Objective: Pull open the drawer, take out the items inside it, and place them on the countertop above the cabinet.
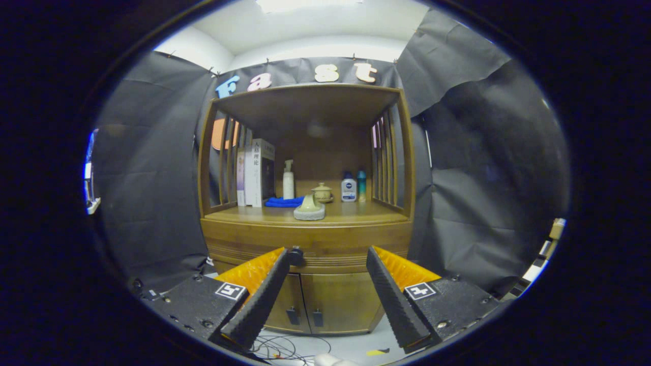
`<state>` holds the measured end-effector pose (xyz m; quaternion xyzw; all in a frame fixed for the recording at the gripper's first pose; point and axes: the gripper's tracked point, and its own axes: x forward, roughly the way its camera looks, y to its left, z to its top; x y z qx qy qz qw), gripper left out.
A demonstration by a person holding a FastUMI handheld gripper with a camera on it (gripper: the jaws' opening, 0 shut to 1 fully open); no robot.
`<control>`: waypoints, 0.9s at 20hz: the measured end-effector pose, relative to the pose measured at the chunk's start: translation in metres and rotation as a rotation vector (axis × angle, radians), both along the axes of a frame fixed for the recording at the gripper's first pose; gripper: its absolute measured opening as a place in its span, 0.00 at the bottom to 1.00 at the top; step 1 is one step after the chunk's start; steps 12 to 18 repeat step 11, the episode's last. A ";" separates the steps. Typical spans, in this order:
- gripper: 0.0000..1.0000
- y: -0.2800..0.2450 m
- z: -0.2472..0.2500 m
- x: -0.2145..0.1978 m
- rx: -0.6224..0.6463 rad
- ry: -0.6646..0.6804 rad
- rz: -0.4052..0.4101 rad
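Note:
A wooden cabinet stands ahead of me, with its drawer (310,243) shut under the countertop (351,213). A dark round knob (296,255) sits on the drawer front, right by my left fingertip. My gripper (328,256) is open, fingers spread wide, with nothing between them, some way in front of the drawer front. The drawer's contents are hidden.
On the countertop stand books (257,173), a white pump bottle (288,180), a blue cloth (283,202), a pale cup on a pad (309,207), a small lidded pot (322,192) and two bottles (353,187). Two lower doors (315,302) are closed. Cables (277,348) lie on the floor.

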<state>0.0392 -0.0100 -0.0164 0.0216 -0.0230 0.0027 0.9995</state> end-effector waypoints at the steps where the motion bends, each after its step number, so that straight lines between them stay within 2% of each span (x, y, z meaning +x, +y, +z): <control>1: 0.99 -0.003 0.001 -0.006 0.002 -0.006 -0.002; 6: 0.99 -0.017 -0.004 -0.024 0.013 0.001 -0.021; 18: 0.99 -0.026 -0.006 -0.027 0.023 0.003 -0.035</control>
